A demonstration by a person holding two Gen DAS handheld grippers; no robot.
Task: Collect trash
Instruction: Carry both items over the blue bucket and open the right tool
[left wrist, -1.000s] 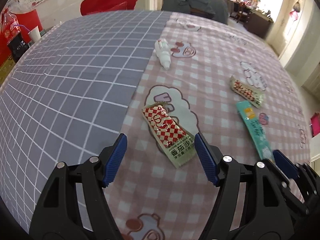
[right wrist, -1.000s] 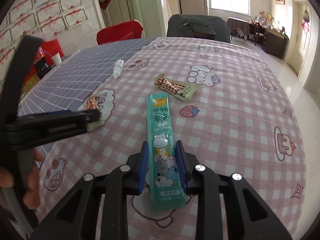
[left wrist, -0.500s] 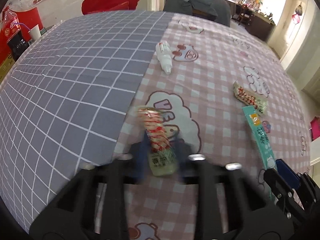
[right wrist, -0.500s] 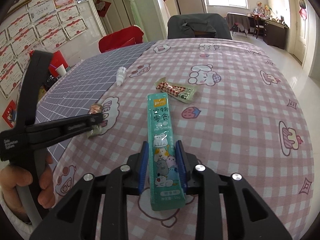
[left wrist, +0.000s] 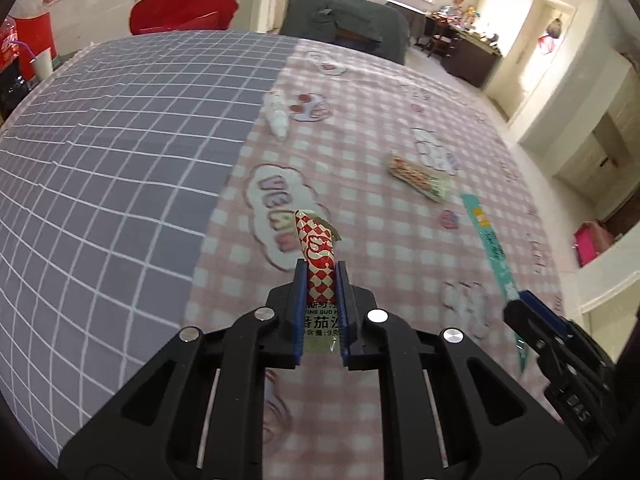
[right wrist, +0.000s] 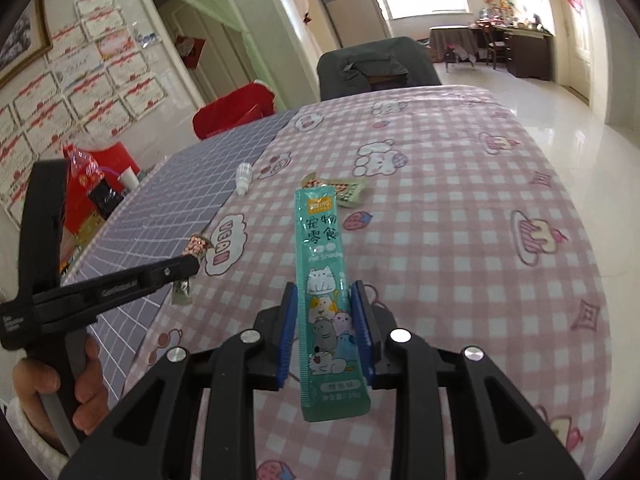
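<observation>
Sachet [left wrist: 319, 264] between left jaws; bottle [left wrist: 277, 118] and wrapper [left wrist: 420, 178] beyond on tablecloth [left wrist: 360, 152] (wrapper rightward).

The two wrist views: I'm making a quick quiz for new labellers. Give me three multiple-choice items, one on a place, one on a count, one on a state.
1. Where does the small white bottle lie?
A. near the seam between the grey and pink cloths
B. on the floor
C. on the red chair

2. How many pieces of trash lie loose on the cloth?
A. none
B. two
C. five

3. What state is the left gripper in?
A. wide open, empty
B. closed on the red-checked sachet
C. closed on the bottle

Answers:
1 A: it lies by the colour boundary.
2 B: only the bottle and a wrapper remain; the right gripper holds the teal pet-snack stick.
3 B: the pads press the sachet, jaws closing.
</observation>
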